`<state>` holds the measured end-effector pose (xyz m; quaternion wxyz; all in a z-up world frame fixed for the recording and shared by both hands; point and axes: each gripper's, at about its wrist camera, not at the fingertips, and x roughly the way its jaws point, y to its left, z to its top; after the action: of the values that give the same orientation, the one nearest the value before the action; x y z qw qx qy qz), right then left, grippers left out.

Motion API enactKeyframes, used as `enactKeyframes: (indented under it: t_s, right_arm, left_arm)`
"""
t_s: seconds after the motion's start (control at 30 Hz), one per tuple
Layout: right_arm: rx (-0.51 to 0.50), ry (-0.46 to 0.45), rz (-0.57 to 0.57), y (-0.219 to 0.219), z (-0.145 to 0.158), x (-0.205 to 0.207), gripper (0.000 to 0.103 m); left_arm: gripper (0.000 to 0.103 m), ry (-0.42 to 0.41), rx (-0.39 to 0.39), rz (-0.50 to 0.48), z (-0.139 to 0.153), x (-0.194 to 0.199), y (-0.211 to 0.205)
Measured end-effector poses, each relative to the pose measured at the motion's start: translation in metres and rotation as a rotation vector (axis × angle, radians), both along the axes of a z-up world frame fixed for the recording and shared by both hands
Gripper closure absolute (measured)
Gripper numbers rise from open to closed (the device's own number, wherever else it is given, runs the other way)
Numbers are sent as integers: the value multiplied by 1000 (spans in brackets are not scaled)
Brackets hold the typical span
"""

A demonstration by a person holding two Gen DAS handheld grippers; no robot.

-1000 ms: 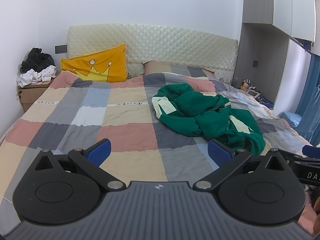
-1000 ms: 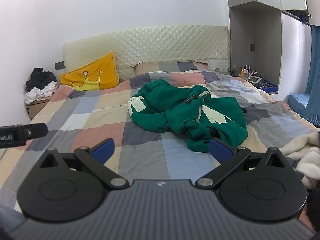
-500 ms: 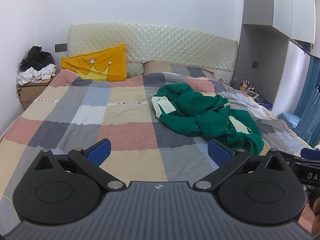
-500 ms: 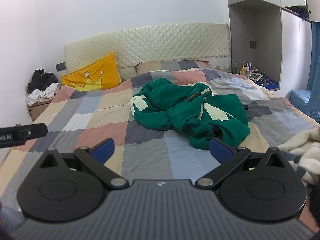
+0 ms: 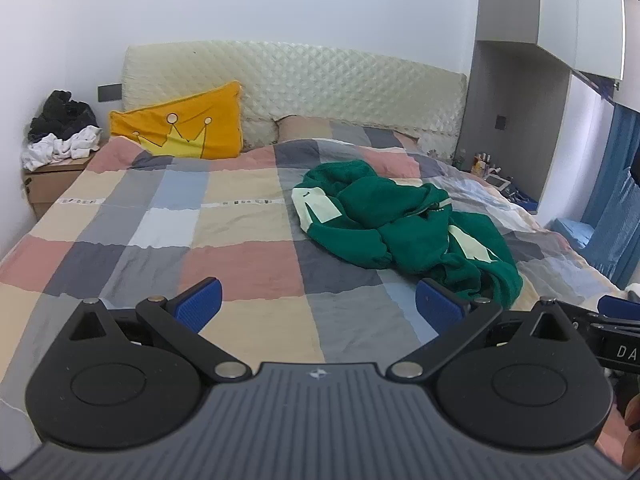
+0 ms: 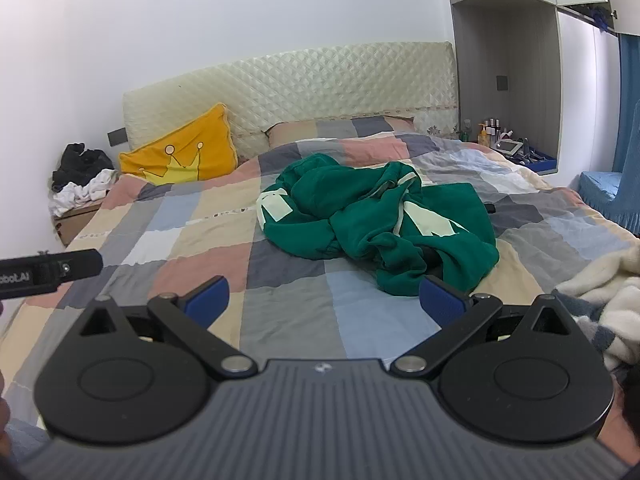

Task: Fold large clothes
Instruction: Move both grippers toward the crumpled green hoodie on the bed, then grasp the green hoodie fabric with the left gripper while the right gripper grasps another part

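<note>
Crumpled green sweatshirt (image 6: 376, 224) heaped on checked bedspread (image 5: 240, 268) right of mid-bed, ahead and rightward of left gripper (image 5: 318, 306), more squarely ahead of right gripper (image 6: 324, 300), probably nearer the right; both held above near bed end, jaws spread wide, empty, nothing touched yet.

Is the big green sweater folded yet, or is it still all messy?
Still messy. The green sweater lies in a crumpled heap on the checked quilt, so nothing looks folded. The left gripper and right gripper are both open and empty, short of the sweater. Left to do: grab it, spread it flat, then fold it.
</note>
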<state>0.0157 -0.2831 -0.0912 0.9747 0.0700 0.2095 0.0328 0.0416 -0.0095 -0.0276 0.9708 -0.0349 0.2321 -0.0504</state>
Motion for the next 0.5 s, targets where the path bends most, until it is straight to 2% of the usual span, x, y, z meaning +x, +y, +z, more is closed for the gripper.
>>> enactKeyframes:
  t_s: [0.5]
  right_arm:
    - [41, 29, -42, -16, -9, 39, 0]
  left_arm:
    - [0, 61, 8, -41, -14, 77, -15]
